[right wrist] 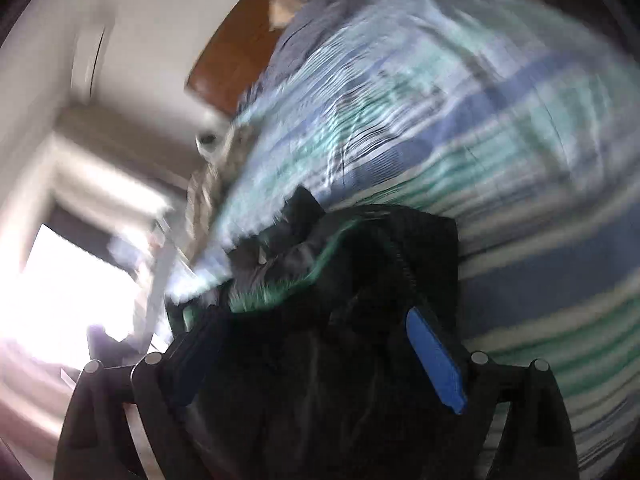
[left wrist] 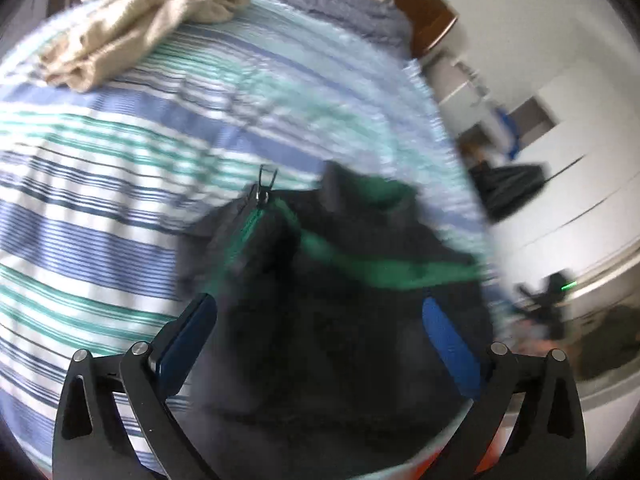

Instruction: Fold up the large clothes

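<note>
- We saw a dark jacket (left wrist: 340, 280) with green trim lying bunched on a bed, on a bedspread (left wrist: 120, 160) striped in blue, teal and white.
- In the left wrist view, the jacket filled the frame from the centre down to 6 o'clock, its zipper pull (left wrist: 265, 184) just above the centre.
- The left claw (left wrist: 320, 316) was spread wide, its blue pads (left wrist: 450, 344) at 7 and 5 o'clock, with jacket fabric lying between them; the pads did not appear to press on it.
- A crumpled beige garment (left wrist: 140, 20) lay well apart at 11 o'clock on the bedspread.
- A brown wooden headboard (left wrist: 424, 12) showed at 1 o'clock.
- In the right wrist view, heavily blurred, the jacket (right wrist: 360, 280) again sat from the centre to 6 o'clock.
- The right claw (right wrist: 312, 344) was also spread, one blue pad (right wrist: 436, 360) clear at 5 o'clock, the other dark and hard to make out at 7 o'clock, with fabric between them.
- A bright window (right wrist: 60, 288) glared at 8 o'clock.
</note>
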The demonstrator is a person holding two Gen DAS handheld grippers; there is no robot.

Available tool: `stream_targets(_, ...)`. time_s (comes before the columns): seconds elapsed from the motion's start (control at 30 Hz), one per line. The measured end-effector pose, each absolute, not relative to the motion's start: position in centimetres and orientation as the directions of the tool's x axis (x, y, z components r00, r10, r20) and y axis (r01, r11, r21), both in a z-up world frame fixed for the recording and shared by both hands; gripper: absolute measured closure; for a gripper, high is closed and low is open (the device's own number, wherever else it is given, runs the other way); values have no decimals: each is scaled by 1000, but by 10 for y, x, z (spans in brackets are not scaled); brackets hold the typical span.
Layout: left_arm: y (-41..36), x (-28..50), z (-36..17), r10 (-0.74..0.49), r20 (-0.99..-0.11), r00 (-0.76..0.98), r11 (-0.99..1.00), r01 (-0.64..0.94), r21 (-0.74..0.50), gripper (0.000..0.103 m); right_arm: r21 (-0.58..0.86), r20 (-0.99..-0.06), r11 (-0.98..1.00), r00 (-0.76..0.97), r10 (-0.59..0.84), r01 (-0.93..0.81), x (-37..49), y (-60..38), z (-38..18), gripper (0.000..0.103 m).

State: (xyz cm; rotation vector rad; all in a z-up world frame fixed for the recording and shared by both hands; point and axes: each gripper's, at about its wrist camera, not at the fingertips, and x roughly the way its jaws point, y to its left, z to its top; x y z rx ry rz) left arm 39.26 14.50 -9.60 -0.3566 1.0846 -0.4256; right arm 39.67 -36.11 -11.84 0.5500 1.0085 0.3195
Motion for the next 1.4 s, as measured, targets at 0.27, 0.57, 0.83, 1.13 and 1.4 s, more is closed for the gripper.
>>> stream_targets(0.27,128,392,-173,-375,-867,327,927,148,-345,56,211,-865,970,439,242,-119,390,-310,-139,54)
stream_targets(0.57,115,373,-64,-274,-685,676,961,163,-223,86,15,-697,998,715,59,-69,397,-301,-31,97)
stream_targets(0.83,103,421,-170,-26,-781,624,999,-1,-33,67,114,-799,987,600,22,116,454,-331,-137,97)
stream_targets(1.13,128,418,-208,-161,-742,651,976,-6,-217,37,138,-783,979,622,14,153,450,-327,-203,96)
stream_targets(1.4,120,418,-215,-146,-725,673,978,-11,-207,37,200,-742,967,669,46,156,446,-331,-212,95)
